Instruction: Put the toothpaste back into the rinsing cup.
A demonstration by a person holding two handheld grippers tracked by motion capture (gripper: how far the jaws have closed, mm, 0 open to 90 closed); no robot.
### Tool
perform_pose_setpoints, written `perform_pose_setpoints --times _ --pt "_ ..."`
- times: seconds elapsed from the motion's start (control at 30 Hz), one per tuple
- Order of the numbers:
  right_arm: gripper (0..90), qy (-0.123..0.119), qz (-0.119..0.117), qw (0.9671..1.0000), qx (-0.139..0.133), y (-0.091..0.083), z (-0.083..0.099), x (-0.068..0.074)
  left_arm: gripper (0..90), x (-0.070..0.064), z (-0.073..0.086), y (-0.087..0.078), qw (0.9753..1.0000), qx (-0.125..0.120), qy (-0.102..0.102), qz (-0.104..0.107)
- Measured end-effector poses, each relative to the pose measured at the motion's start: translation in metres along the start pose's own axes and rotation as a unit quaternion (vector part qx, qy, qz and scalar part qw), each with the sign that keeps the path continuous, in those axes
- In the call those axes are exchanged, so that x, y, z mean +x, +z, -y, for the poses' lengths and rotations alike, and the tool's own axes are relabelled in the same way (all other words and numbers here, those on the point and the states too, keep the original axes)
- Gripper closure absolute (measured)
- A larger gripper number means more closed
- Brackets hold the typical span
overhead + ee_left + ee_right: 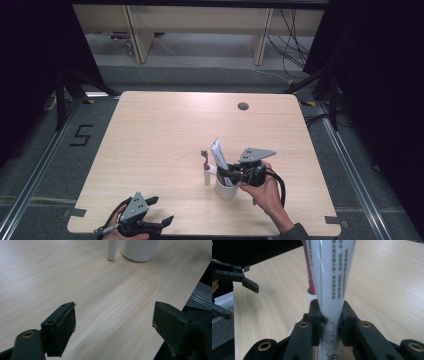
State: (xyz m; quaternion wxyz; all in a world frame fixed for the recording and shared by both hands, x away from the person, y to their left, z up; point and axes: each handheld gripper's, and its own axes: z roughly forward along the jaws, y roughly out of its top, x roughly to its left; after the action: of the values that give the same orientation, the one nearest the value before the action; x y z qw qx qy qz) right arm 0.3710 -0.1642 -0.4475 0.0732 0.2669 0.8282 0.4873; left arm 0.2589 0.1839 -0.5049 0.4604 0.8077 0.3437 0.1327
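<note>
A white cup [226, 190] stands on the table right of centre, near the front. A white toothpaste tube [218, 154] rises tilted out of it, and my right gripper [228, 173] is shut on the tube's lower part just above the rim. In the right gripper view the tube [332, 287] sits pinched between the jaws of that gripper [330, 321]. A toothbrush [205, 169] with a pink head and white handle stands upright just left of the cup. My left gripper [162, 210] is open near the front left edge, and its own view shows the cup [140, 250] and the brush handle [111, 250] ahead.
The light wooden table [165, 135] has a round cable hole [243, 106] at the back right. Its front edge [175, 302] runs close beside my left gripper. Shelving legs and cables stand on the floor beyond the table.
</note>
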Motion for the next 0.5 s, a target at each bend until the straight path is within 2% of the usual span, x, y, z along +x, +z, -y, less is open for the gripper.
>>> perform_pose_setpoints --times 0.03,0.07,0.13,0.2,0.23,0.27,0.3,0.5 --pt "75.7 0.007 0.000 1.0000 0.003 -0.0003 0.0004 0.0009 18.4 -0.0003 0.0001 0.0002 1.0000 -0.002 -0.002 0.002" --pt "75.7 0.004 0.008 1.0000 0.001 -0.0005 0.0010 0.0015 18.4 -0.0004 0.0001 0.0001 1.0000 -0.002 -0.001 0.002" --pt "75.7 -0.002 0.007 1.0000 0.004 -0.0005 0.0017 0.0008 18.4 -0.0013 0.0003 0.0009 1.0000 -0.007 -0.006 0.002" --pt "75.7 0.007 0.008 0.9999 0.011 -0.0006 0.0029 0.0020 18.4 -0.0012 0.0002 0.0008 1.0000 -0.005 -0.005 0.003" --pt "75.6 -0.001 0.013 0.9999 0.006 -0.0002 0.0035 0.0012 18.4 -0.0015 0.0001 0.0004 1.0000 -0.004 -0.005 0.000" --pt "75.6 0.009 0.006 0.9999 0.013 0.0000 0.0044 0.0023 18.4 -0.0016 0.0001 0.0003 1.0000 -0.004 -0.005 -0.001" --pt "75.6 0.000 0.011 0.9999 0.014 -0.0002 0.0055 0.0013 18.4 -0.0013 0.0002 0.0010 1.0000 -0.006 -0.005 0.002" --pt "75.3 0.007 0.006 0.9997 0.021 0.0009 0.0090 0.0017 18.4 -0.0011 0.0004 0.0012 1.0000 -0.006 -0.003 0.004"
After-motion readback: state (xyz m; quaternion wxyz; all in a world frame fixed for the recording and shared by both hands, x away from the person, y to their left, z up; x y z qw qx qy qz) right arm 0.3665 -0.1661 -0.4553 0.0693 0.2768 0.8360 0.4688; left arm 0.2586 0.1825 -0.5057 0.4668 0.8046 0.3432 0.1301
